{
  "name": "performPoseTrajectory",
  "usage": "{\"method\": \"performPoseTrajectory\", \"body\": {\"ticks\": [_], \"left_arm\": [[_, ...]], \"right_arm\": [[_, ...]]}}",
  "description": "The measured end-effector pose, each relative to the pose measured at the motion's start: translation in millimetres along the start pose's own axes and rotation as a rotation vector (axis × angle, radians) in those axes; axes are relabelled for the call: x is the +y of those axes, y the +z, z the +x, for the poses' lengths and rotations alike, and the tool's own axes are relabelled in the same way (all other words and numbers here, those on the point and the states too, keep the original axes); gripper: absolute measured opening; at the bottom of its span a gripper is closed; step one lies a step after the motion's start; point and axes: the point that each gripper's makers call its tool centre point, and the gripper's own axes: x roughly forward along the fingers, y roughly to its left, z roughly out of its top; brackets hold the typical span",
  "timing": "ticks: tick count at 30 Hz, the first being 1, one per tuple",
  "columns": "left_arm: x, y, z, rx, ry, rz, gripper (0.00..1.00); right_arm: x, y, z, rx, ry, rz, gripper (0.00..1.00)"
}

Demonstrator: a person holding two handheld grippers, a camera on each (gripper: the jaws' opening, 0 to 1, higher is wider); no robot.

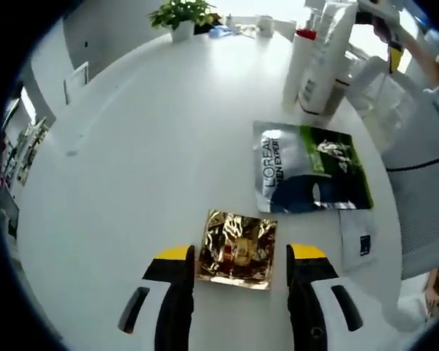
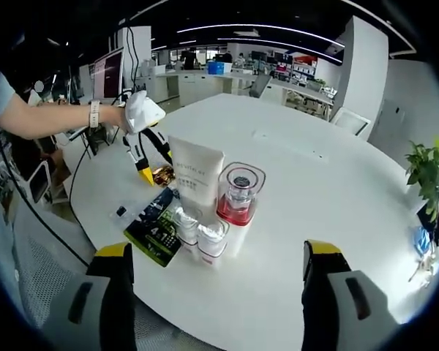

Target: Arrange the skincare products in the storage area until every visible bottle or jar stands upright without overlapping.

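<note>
Gold sachet (image 1: 236, 249) lay flat between my left gripper's (image 1: 240, 274) wide jaws, apart from both. Beyond it lay a dark sachet (image 1: 309, 167) beside the upright bottles (image 1: 320, 62). My right gripper (image 2: 218, 276) hung wide open before that cluster, tube (image 2: 196, 175) and red-capped bottle (image 2: 238, 202) standing on the white table (image 2: 336, 190).

Ahead of left gripper (image 1: 239, 262): gold sachet (image 1: 236, 248) between jaws, bare table (image 1: 146, 146) beyond.
Ahead of right gripper (image 2: 216, 267): bottle cluster (image 2: 212, 197) blocks.

black tool (image 1: 241, 265) jaws with yellow tips, white bodies — person's wrist wears a watch (image 2: 94, 114).
</note>
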Motion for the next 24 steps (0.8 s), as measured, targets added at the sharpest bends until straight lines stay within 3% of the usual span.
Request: {"method": "performPoseTrajectory", "body": {"ticks": [7,24], "left_arm": [[5.0,-2.4,0.3,0.011,0.005,0.019,0.37],[-7.2,-13.3,-1.3,0.048,0.025,-0.014,0.37]], "right_arm": [[-2.0,0.8,-0.5,-0.002,-0.006,0.002,0.96],[1.9,7.7,-3.2,-0.030,0.001,-0.006,1.00]]}}
